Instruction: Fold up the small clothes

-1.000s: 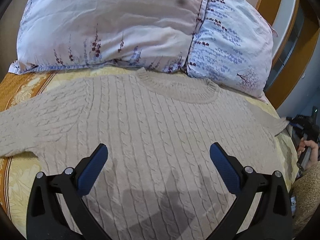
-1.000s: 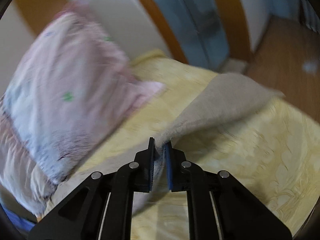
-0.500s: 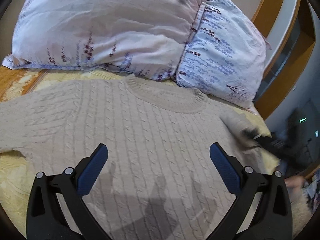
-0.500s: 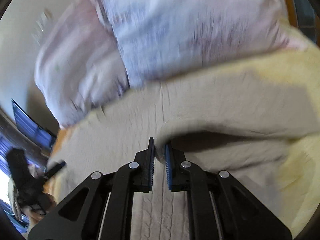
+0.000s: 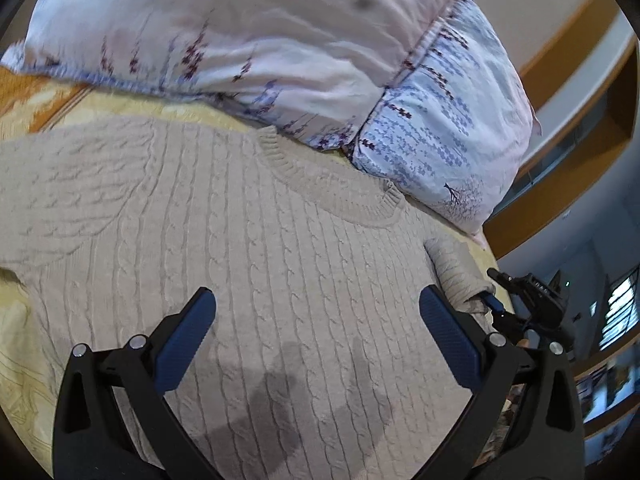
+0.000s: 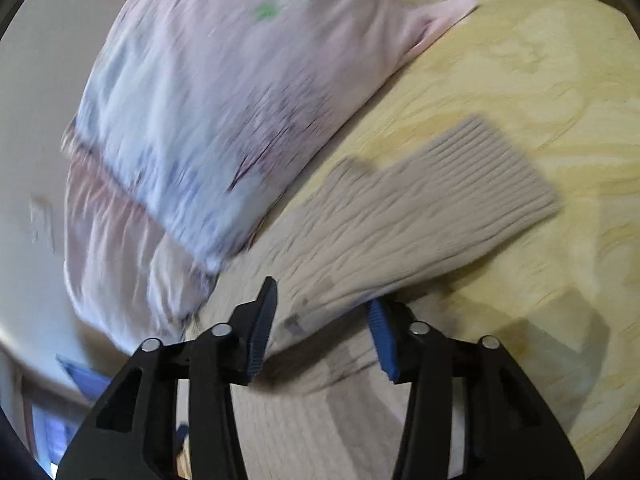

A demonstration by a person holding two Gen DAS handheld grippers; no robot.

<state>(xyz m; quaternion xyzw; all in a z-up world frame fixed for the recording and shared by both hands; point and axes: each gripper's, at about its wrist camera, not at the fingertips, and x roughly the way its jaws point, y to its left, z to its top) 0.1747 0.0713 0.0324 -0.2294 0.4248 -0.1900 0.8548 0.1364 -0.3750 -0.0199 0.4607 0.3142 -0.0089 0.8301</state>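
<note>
A soft, floppy cable-knit sweater [image 5: 248,264] lies flat on the bed [image 6: 560,92]. Both the left claw [image 5: 316,328] and right claw [image 6: 324,332] gape open, empty. The ribbed sleeve cuff [image 6: 492,168] probably gives the firmest hold.

Bed with yellow patterned bedspread [image 5: 24,344], orange band at its far left. Floral pillows [image 5: 280,40] piled at the head against a pale wall [image 6: 36,80]. Orange wood trim [image 5: 580,152] at right; bright window [image 5: 618,312] beyond.
</note>
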